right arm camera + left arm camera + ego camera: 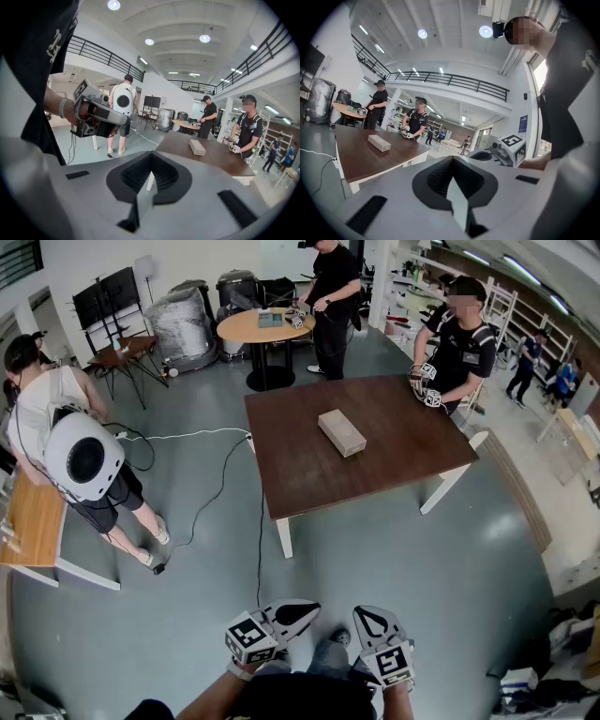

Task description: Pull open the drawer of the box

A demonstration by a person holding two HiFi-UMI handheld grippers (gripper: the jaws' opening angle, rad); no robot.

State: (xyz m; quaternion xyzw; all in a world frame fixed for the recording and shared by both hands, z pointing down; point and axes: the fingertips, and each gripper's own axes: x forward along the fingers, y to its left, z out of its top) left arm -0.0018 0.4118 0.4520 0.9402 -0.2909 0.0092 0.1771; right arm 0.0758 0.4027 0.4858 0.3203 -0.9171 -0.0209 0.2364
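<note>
A long beige box (pixel 340 432) lies flat in the middle of a dark brown table (pixel 394 465), a few steps ahead of me. It also shows far off as the box (pixel 378 142) in the left gripper view and the box (pixel 197 147) in the right gripper view. I hold both grippers close to my body, well short of the table. The left gripper (pixel 292 615) has its jaws together with nothing between them, tip at the left gripper (pixel 451 162). The right gripper (pixel 371 619) is shut and empty too, jaws meeting at the right gripper (pixel 150 157).
A person in black (pixel 457 345) stands at the table's far right corner with marked grippers in hand. Another person (pixel 333 296) stands by a round table (pixel 267 329). On the left are a person with a white pack (pixel 80 456) and a wooden bench (pixel 33 521). A cable (pixel 220 474) runs over the floor.
</note>
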